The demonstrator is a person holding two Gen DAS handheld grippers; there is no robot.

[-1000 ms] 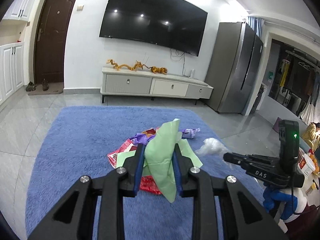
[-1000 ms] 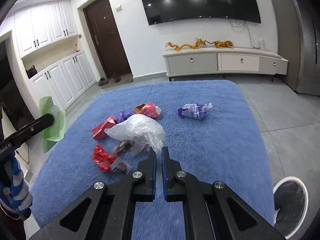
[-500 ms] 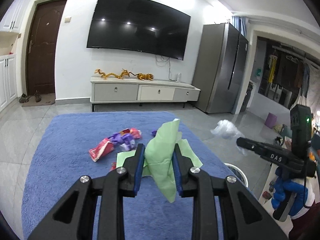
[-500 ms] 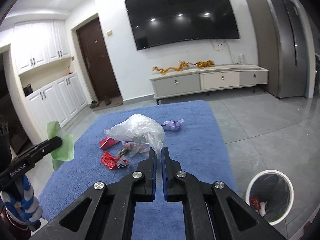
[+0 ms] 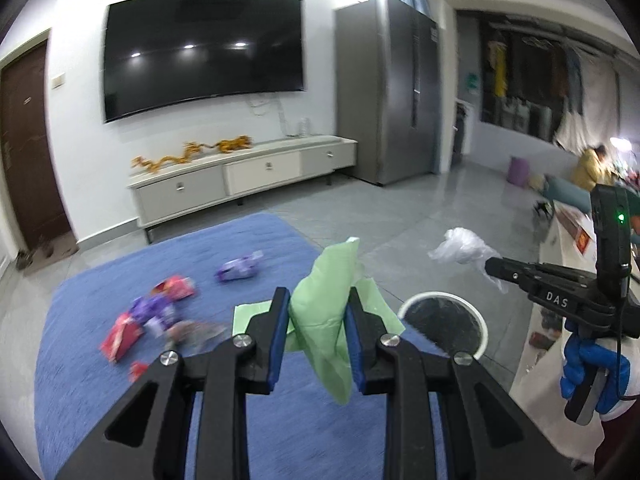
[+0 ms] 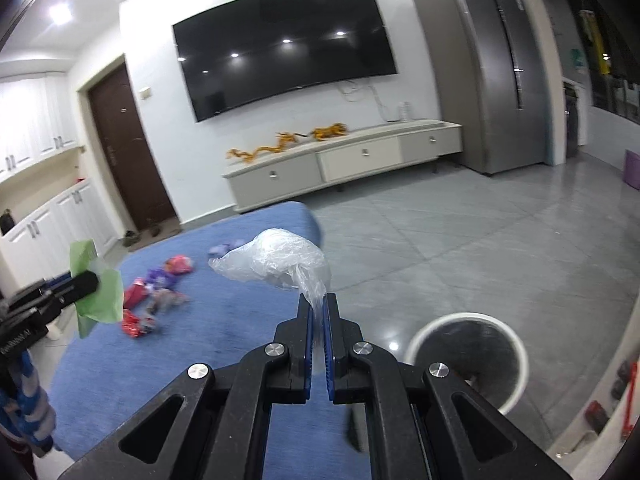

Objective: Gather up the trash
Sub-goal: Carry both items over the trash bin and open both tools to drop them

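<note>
Left gripper (image 5: 316, 316) clamped on green bag (image 5: 324, 320), right gripper (image 6: 318, 320) pinched shut on clear bag (image 6: 280, 264), both short of bin (image 6: 466, 354); might have drifted past rim if dropped early.

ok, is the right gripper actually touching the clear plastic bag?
Touching. In the right wrist view the right gripper is shut on the twisted tail of the clear plastic bag, which runs down between the blue pads; the rest bulges above the tips.

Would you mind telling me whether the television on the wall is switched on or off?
Off, as far as I can see: the television screen is dark, showing only reflected ceiling lights.
</note>
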